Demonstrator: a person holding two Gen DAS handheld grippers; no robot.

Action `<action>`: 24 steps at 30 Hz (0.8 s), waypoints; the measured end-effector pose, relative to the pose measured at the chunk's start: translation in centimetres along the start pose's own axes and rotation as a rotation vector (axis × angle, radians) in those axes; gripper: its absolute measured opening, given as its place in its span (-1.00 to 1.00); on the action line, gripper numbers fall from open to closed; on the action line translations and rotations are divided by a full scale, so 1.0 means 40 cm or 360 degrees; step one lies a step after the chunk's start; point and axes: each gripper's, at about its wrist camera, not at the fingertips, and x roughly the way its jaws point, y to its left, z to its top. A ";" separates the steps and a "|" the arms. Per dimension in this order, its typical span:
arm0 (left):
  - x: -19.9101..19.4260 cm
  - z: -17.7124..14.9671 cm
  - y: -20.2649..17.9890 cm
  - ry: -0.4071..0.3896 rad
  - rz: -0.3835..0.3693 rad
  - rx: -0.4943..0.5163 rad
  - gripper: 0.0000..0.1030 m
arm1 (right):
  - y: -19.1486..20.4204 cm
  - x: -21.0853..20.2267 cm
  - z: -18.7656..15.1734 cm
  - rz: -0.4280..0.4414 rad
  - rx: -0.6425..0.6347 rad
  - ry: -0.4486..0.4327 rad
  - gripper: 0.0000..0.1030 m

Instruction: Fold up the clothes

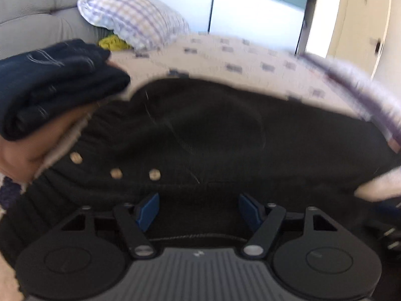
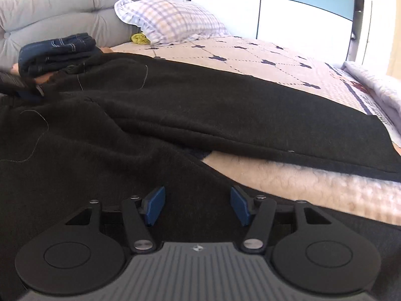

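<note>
black fleecy trousers (image 2: 200,105) lie spread flat across the bed (image 2: 250,52).

Both cameras sit low over the bed, each looking out past its own blue-padded fingers toward the grey headboard (image 2: 62,12) and the blue-and-white wardrobe doors (image 2: 288,7). The left one hangs close above the black garment (image 1: 213,135), its picture smeared. The right one sits a little further back and sharper. Both take in the checked pillow (image 1: 135,20), the folded jeans (image 2: 57,52) and the patterned bedspread (image 2: 250,55).
</note>
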 end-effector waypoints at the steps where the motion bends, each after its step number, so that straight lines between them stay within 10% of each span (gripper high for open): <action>1: 0.002 -0.013 -0.007 -0.0040 0.0008 0.0025 0.54 | -0.013 -0.003 -0.003 0.0002 0.0026 0.0007 0.14; 24: -0.033 -0.067 0.007 -0.0203 -0.0040 -0.0021 0.69 | -0.213 -0.209 -0.203 -0.0166 0.0311 -0.0068 0.30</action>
